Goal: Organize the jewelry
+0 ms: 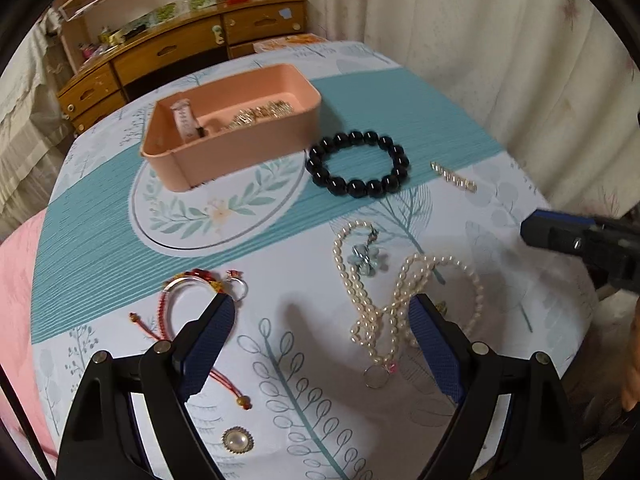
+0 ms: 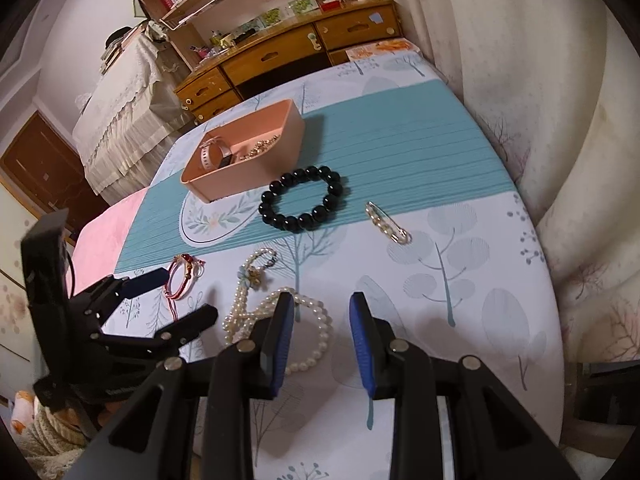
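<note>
No readable writing showed. Both hand-held grippers, left (image 1: pixel 322 308) and right (image 2: pixel 320 306), stood wide and held nothing above the pearl necklace (image 1: pixel 394 300) on the table (image 1: pixel 520 264). Only the left view showed a round brooch (image 1: pixel 238 440).

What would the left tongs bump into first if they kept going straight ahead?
Probably bare tablecloth first, since the open left tongs tilt down at it. Further along that line lies the black bead bracelet; the pearl necklace sits just beside the right finger. Depth is unclear.
</note>
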The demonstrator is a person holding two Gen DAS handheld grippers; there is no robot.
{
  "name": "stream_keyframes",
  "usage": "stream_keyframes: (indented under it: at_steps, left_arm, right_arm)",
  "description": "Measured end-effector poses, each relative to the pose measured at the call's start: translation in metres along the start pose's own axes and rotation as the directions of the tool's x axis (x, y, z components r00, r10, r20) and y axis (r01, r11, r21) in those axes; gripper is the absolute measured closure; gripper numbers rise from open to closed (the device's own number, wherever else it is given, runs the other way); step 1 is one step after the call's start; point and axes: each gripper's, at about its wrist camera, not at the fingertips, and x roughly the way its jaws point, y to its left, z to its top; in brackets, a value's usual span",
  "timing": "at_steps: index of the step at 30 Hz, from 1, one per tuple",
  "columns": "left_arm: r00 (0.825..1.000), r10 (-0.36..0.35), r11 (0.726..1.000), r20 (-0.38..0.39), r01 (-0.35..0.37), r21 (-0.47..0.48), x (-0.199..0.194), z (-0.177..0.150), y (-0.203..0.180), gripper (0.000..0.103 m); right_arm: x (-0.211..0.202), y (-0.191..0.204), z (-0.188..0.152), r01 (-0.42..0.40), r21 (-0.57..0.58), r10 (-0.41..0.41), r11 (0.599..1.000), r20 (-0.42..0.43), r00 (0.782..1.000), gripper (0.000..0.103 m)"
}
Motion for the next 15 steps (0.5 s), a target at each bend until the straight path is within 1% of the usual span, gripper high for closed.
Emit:
stream_keyframes:
  at_steps: [4, 7, 11, 15]
  left_arm:
    - [0.999, 0.008, 0.999, -0.037, -0.006, 0.043, 0.014, -0.003, -0.012, 0.016]
    - [0.999, 0.007, 0.998, -0.050, -0.004, 0.062, 0.019, -0.003, -0.017, 0.016]
    - [0.998, 0.002, 0.998, -0.070, 0.003, 0.062, 0.025, 0.000, -0.020, 0.016]
    - [0.994, -0.007, 0.999, -0.106, 0.012, 0.053, 0.035, 0.000, -0.021, 0.016]
  right_arm:
    - [0.006, -0.007, -0.001, -0.014, 0.011, 0.014, 1.000, -0.015, 1.000, 0.074]
    - [0.009, -0.009, -0.002, -0.018, 0.012, 0.018, 1.000, -0.020, 1.000, 0.074]
    - [0.015, -0.012, -0.003, -0.014, 0.013, 0.014, 1.000, -0.034, 0.999, 0.074]
    - [0.020, -0.017, -0.003, -0.018, 0.023, 0.019, 1.000, -0.046, 0.999, 0.074]
